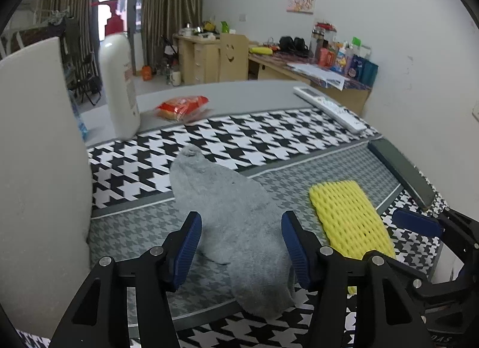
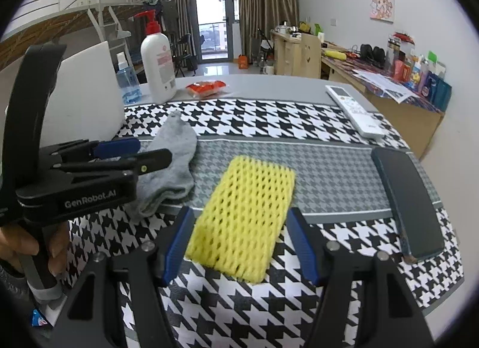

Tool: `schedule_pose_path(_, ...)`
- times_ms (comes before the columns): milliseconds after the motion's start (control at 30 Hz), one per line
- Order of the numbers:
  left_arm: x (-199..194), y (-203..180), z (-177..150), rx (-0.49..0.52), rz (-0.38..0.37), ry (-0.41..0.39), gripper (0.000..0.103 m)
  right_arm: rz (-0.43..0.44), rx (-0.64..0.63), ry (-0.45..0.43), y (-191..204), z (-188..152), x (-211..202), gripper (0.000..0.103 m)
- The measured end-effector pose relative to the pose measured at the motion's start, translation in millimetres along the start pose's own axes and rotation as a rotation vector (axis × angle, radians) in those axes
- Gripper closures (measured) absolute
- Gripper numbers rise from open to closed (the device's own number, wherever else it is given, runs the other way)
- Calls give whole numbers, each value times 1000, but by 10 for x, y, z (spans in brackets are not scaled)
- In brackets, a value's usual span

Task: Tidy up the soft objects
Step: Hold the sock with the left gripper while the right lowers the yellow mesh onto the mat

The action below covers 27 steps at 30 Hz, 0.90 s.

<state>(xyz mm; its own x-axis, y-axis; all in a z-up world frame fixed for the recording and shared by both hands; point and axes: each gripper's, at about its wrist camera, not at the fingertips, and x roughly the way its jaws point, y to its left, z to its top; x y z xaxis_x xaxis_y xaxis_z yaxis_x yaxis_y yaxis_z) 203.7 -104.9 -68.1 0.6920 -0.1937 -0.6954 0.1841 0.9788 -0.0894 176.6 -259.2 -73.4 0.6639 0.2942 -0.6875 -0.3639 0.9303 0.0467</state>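
Left gripper (image 1: pixel 241 246) is spread wide, blue pads either side of the grey sock (image 1: pixel 233 222), which lies centre frame on the houndstooth mat (image 1: pixel 269 135); contact is hard to judge, looks like hovering. Right gripper (image 2: pixel 241 246) is also spread, straddling the near end of the yellow foam net (image 2: pixel 244 216), lower centre of its view, nothing clamped. Sock (image 2: pixel 172 165) sits just left of the net. Phone (image 2: pixel 410 201) at right edge, remote (image 2: pixel 354 111) upper right, lotion bottle (image 2: pixel 158 66) upper left.
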Motion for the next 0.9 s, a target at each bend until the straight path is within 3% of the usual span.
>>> schedule_pose_path(367, 169, 11, -11, -8, -3, 91, 49, 18, 28, -1, -67, -16, 2, 35)
schedule_pose_path(400, 178, -4, -7, -4, 2, 92, 51, 17, 26, 1, -63, -16, 6, 35)
schedule_pose_path(467, 190, -18, 0, 8, 17, 94, 67, 8, 24, 1, -61, -14, 8, 35)
schedule_pose_path(667, 213, -43, 20, 42, 42, 95, 94, 0, 26, 8, -44, -10, 3, 35)
schedule_pose_path(900, 23, -1, 35, 18, -21, 13, 94, -27, 17, 23, 18, 0, 22, 35)
